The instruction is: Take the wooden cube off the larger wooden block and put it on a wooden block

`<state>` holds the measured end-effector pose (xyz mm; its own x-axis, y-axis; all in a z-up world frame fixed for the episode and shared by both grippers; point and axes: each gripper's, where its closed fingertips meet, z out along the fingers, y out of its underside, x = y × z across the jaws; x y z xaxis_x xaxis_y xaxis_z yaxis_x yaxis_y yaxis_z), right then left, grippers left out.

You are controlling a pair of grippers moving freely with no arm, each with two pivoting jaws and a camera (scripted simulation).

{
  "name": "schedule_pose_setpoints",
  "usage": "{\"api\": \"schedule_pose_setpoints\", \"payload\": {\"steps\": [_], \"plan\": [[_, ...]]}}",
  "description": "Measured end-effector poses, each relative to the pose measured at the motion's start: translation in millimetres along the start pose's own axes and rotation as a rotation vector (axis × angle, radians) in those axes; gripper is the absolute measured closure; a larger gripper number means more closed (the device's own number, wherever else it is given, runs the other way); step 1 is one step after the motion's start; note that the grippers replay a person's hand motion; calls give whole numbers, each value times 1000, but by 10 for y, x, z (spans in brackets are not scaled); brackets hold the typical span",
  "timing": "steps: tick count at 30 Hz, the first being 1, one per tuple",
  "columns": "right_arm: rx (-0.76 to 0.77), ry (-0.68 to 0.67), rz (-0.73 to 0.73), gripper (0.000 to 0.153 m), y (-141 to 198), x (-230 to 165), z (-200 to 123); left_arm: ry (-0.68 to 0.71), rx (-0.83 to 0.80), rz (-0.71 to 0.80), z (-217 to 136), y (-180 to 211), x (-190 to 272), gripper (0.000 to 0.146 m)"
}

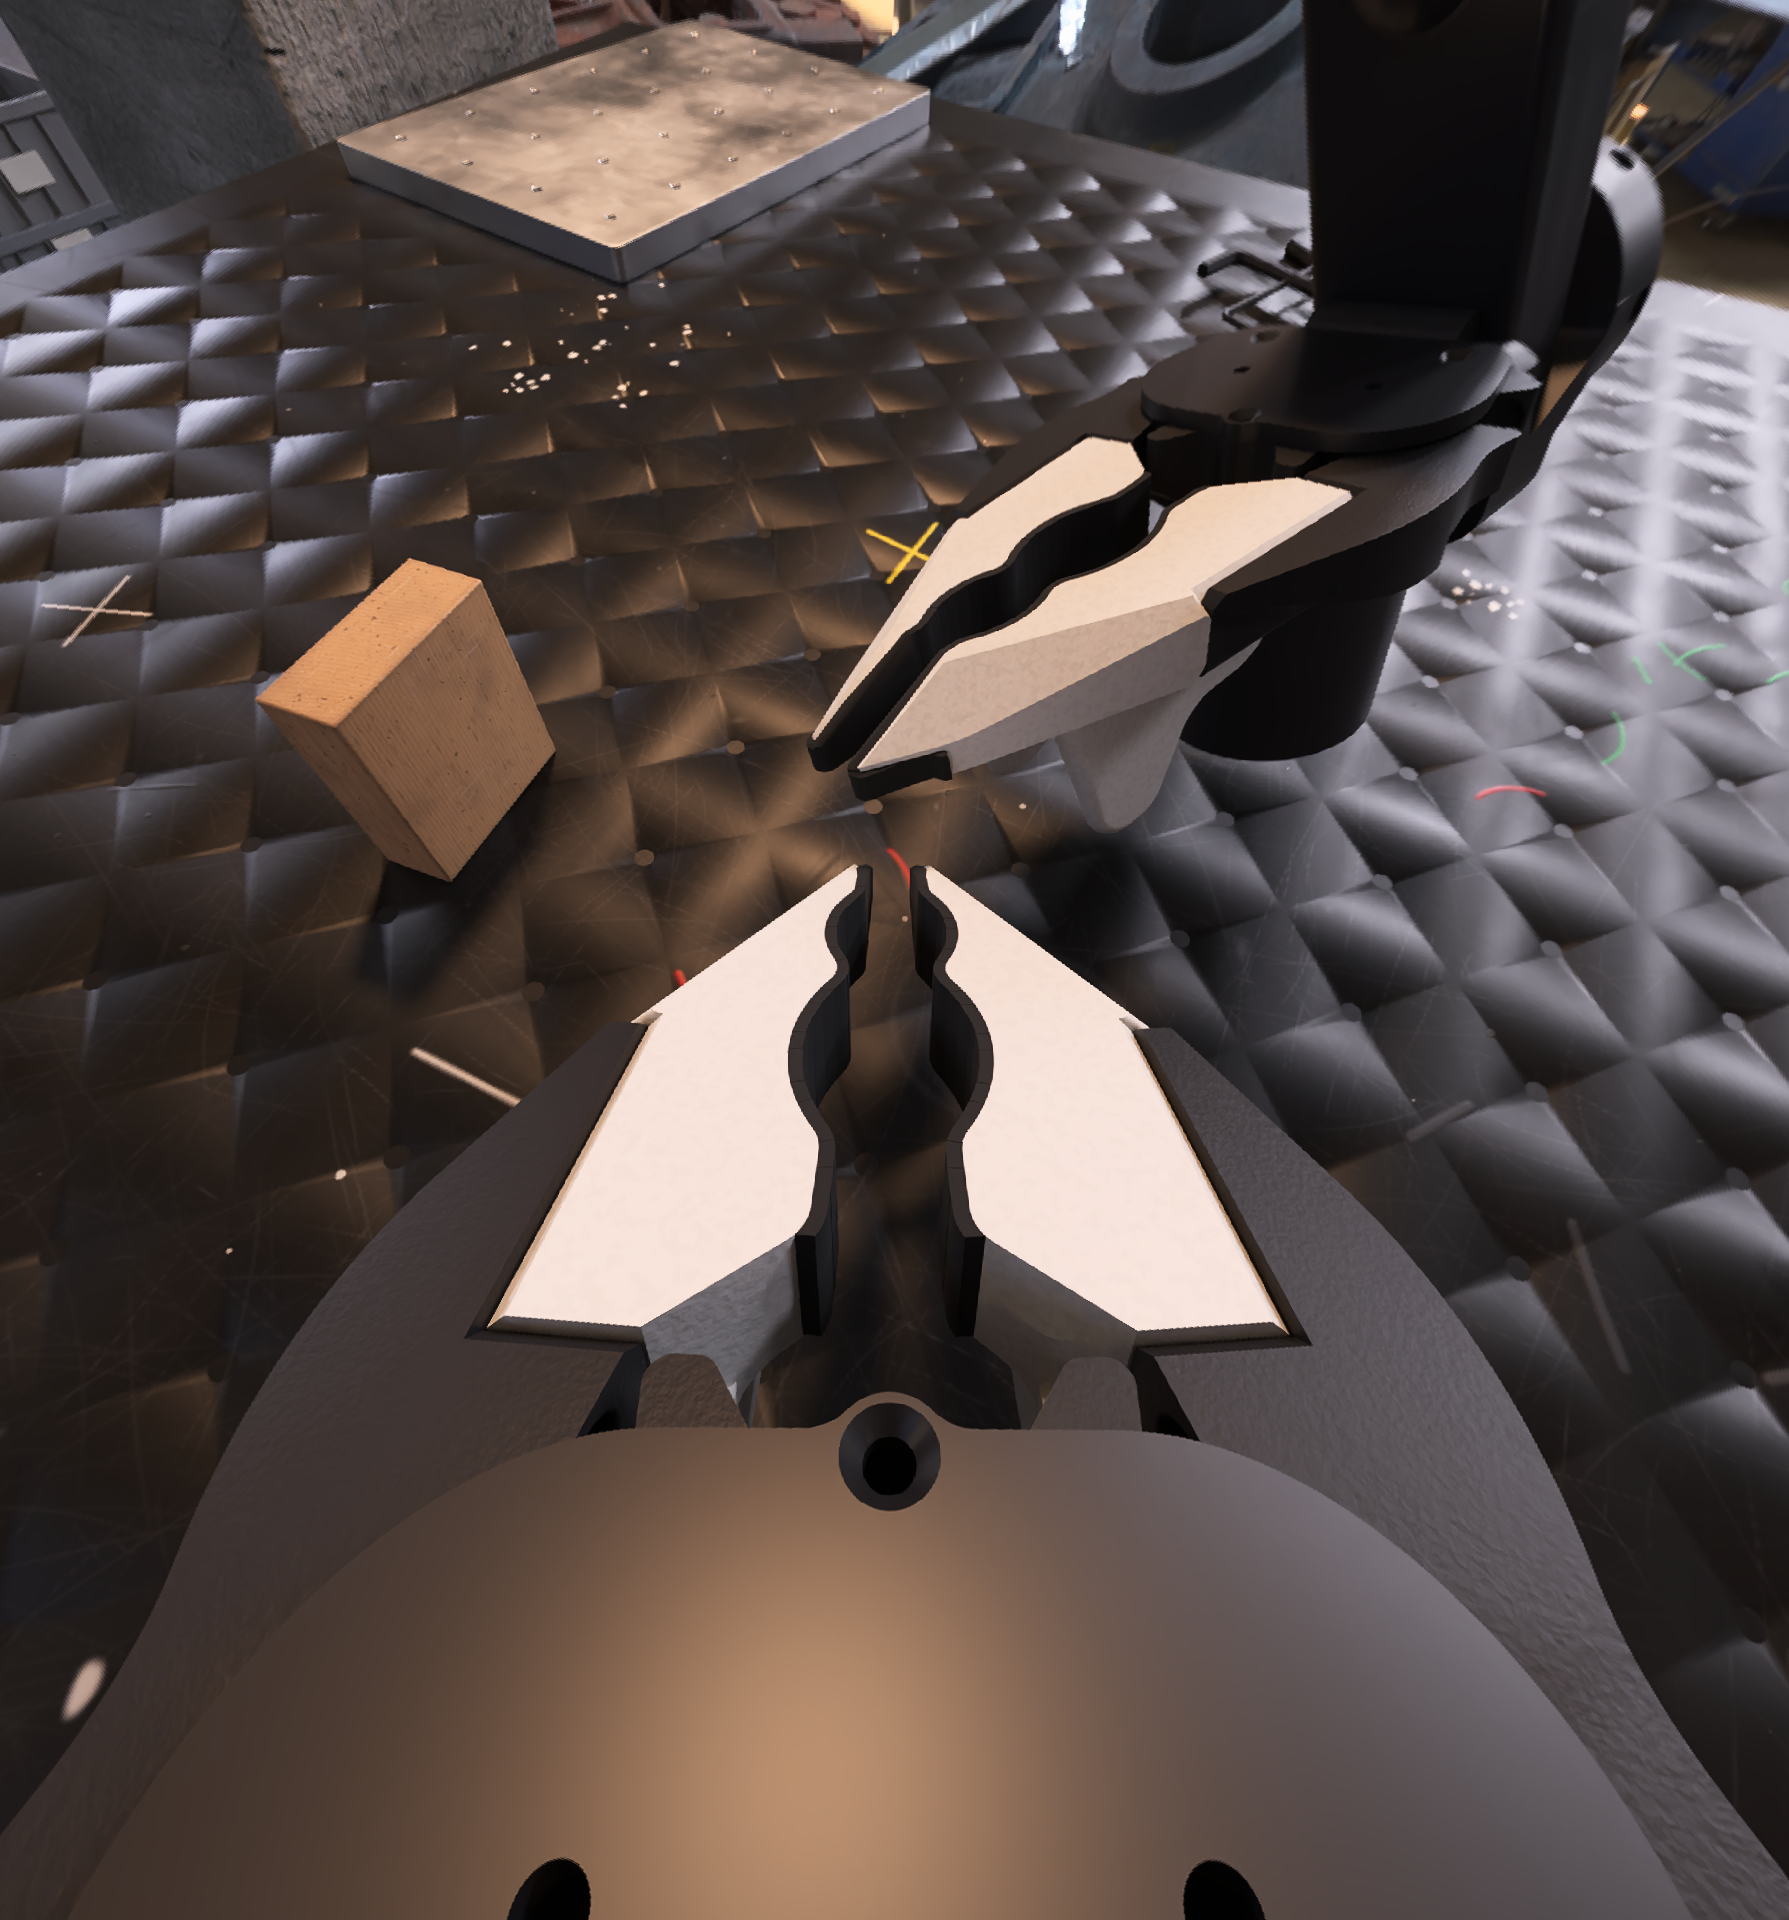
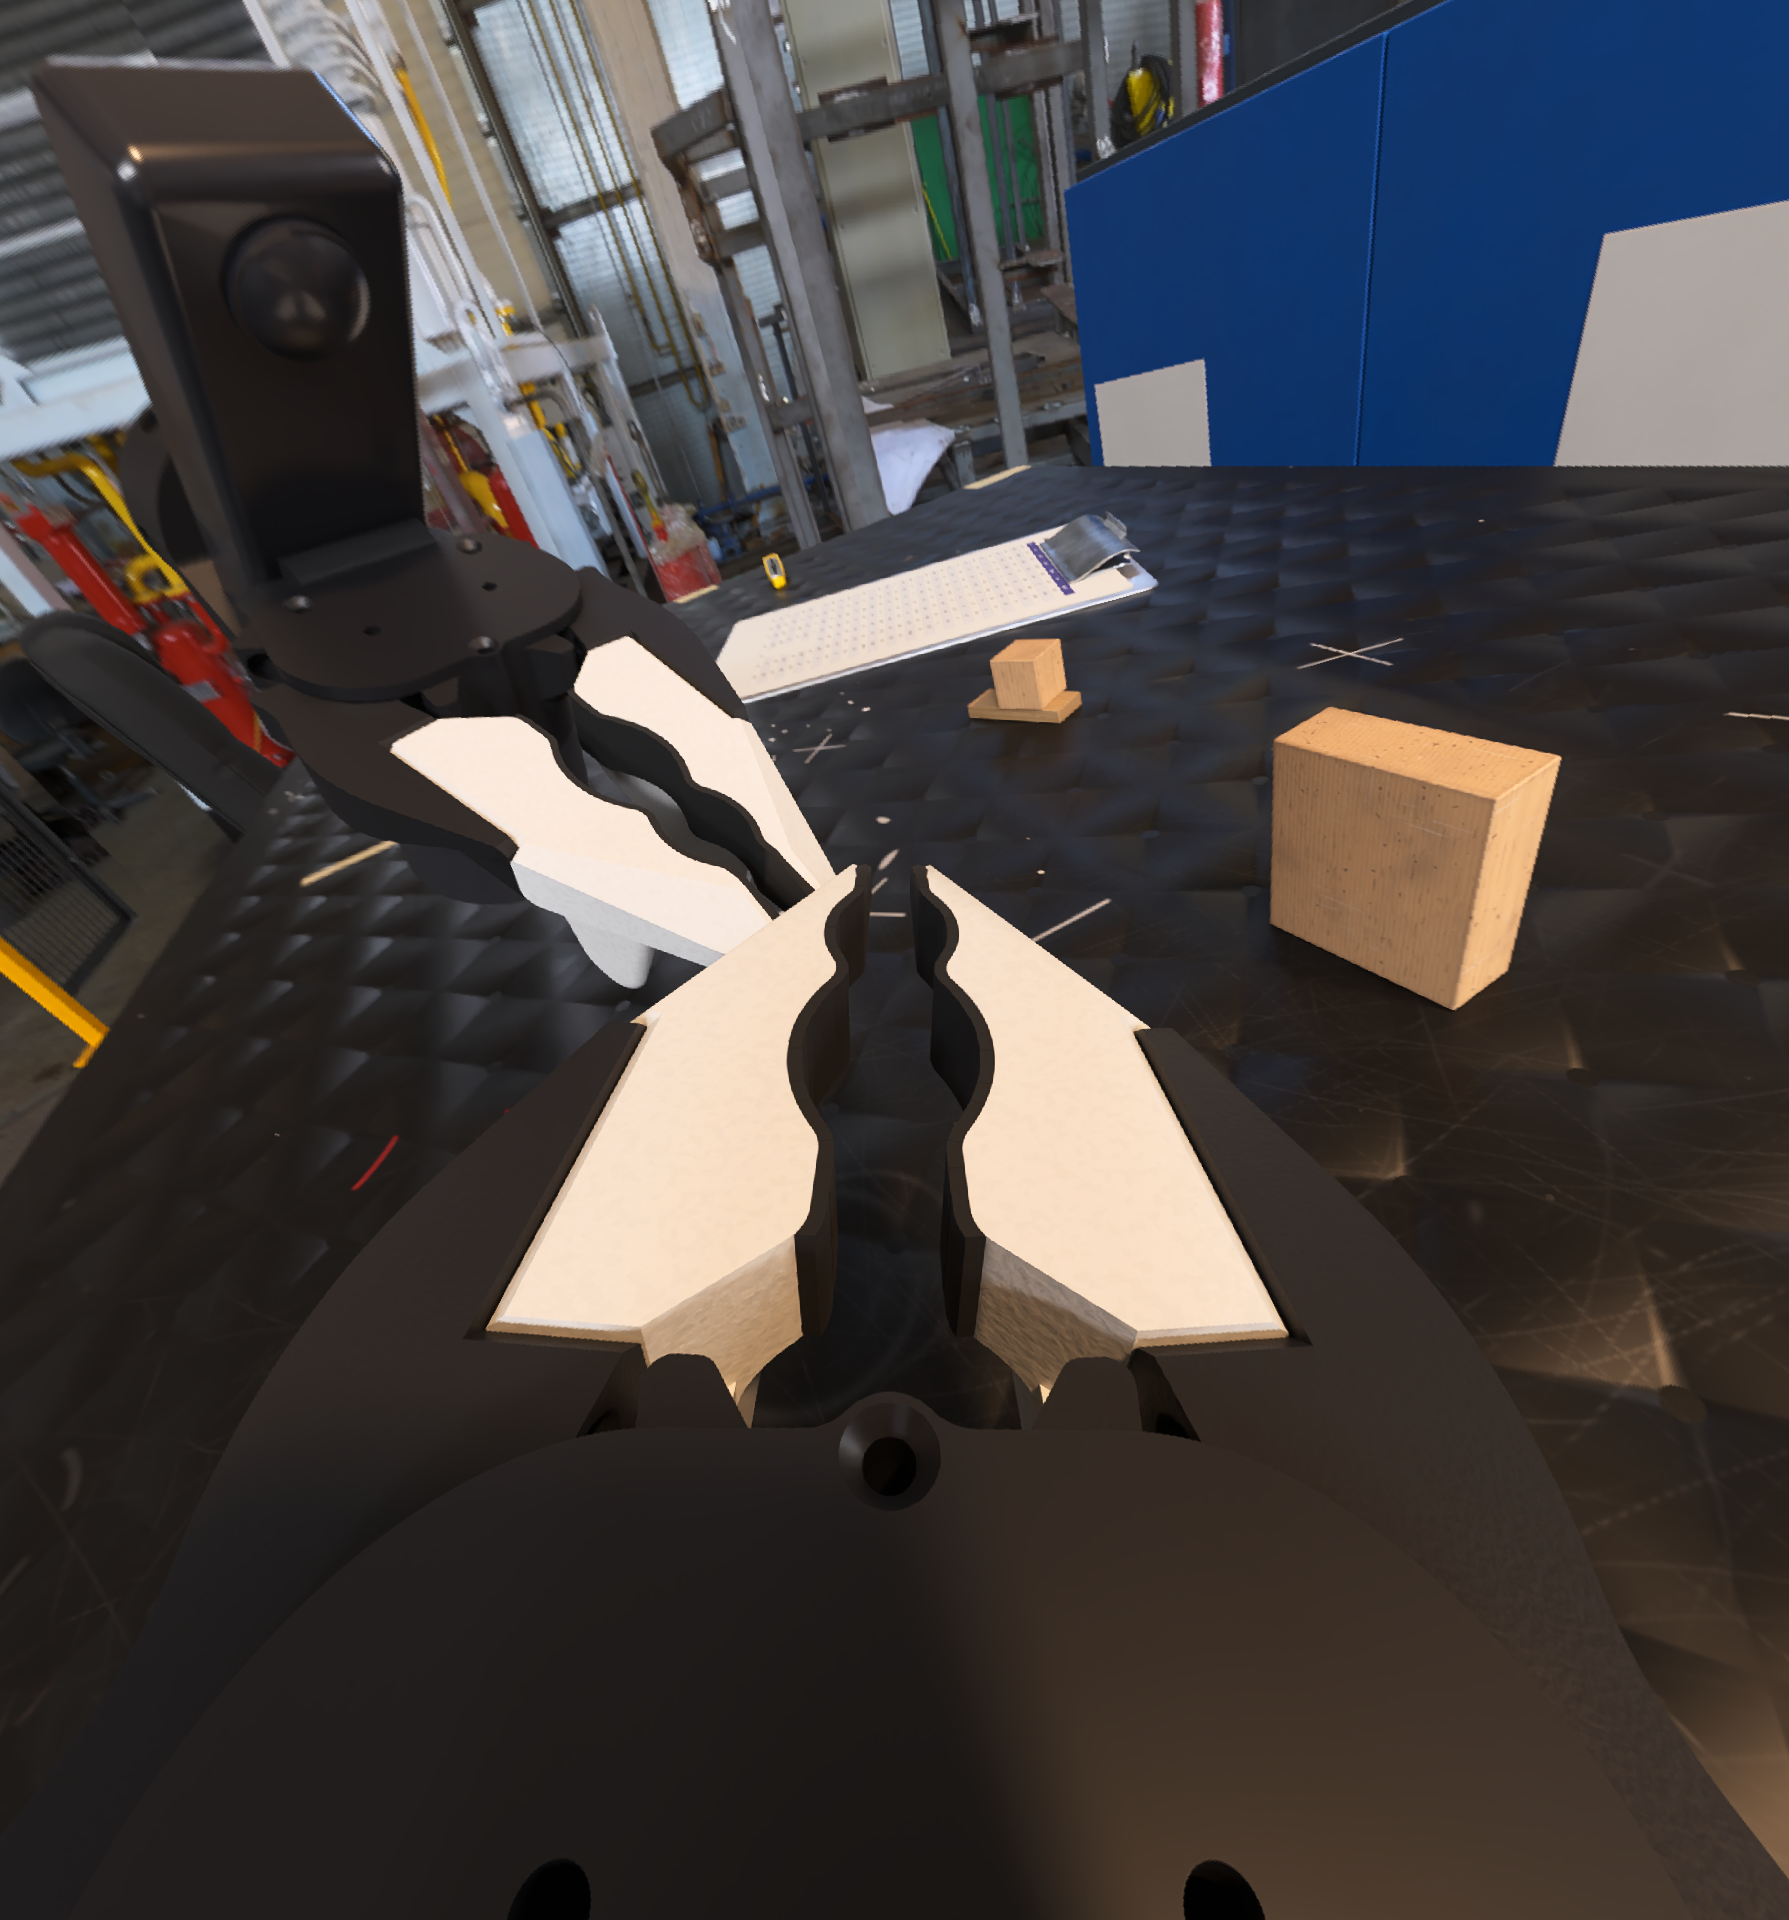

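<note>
A small wooden cube [image 2: 1027, 670] sits on a thin flat wooden block [image 2: 1025, 709] far ahead in the right wrist view. A thick wooden block [image 2: 1409, 852] stands on the table, nearer and to the right; in the left wrist view it [image 1: 407, 717] is to the left. My left gripper [image 1: 890, 875] is shut and empty, low over the table. My right gripper [image 2: 890, 878] is shut and empty too. The two grippers' tips nearly meet: the right gripper [image 1: 838, 764] shows just ahead of the left, and the left gripper [image 2: 791, 899] shows left of the right.
The dark patterned table [image 2: 1492, 1143] carries a clipboard [image 2: 931, 613] behind the cube and a grey metal plate [image 1: 641, 135] at the far side in the left wrist view. A blue panel [image 2: 1441, 260] stands beyond the table edge.
</note>
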<state>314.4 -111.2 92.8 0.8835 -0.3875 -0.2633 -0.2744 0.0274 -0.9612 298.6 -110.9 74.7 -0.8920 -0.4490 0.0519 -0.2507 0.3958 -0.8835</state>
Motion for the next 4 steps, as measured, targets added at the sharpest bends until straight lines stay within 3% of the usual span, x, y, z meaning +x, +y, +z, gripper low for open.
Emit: {"api": "schedule_pose_setpoints", "payload": {"steps": [4], "plan": [[28,-26,49,147,-32,-6,7,30,31,-40,-9,-24,2,139]]}}
